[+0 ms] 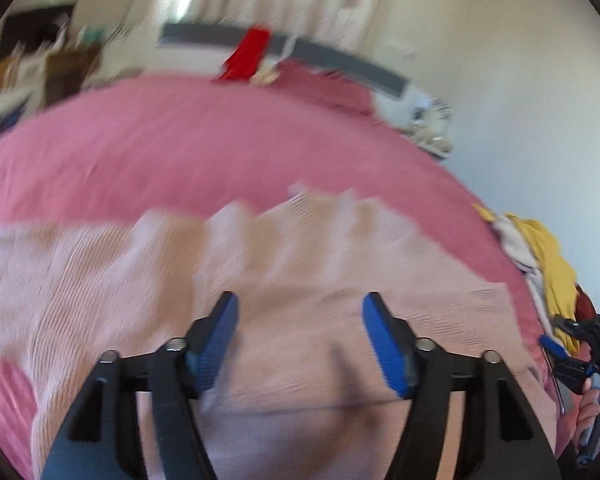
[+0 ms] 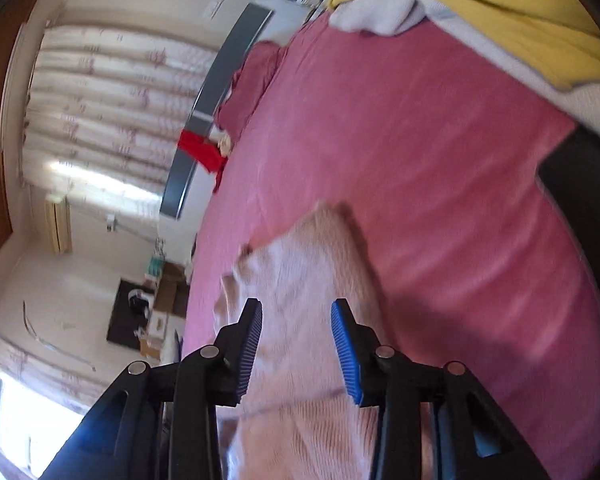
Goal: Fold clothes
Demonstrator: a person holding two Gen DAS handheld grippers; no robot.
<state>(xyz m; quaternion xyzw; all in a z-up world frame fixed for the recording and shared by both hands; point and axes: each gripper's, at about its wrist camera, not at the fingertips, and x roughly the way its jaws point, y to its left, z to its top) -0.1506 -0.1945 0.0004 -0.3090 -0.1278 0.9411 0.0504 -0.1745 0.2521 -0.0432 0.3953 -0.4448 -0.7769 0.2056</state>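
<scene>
The pale pink ribbed garment (image 1: pixel 284 280) lies spread on the pink bedspread (image 1: pixel 220 140), rumpled along its far edge, and it runs under and ahead of my left gripper (image 1: pixel 300 320), whose blue pads stand wide apart with nothing pinched between them; the cloth sits below the gap, not in it. In the right wrist view the same garment (image 2: pixel 300 280) passes between and beyond the jaws of my right gripper (image 2: pixel 296 340), which stand partly apart; I see no fold of cloth caught on either pad, though the blur keeps me from being sure that the fabric is not brushing one. I judge that I am between grips, lining up both hands on an edge for the next fold. To do it well I want each pad set square on a single hem, not on a bunched double layer, so I should bring the fingertips down onto the edge nearest them and close only once cloth sits well between the pads. The two grips should lie on the same edge and well apart, so the panel lifts flat and does not sag in the middle. The ribbed knit looks soft and stretchy, so I expect it to drag and skew if one hand leads. Off to the right of the left jaws lies a heap of yellow and white clothes (image 1: pixel 540 256), and I should keep the fold clear of it.
</scene>
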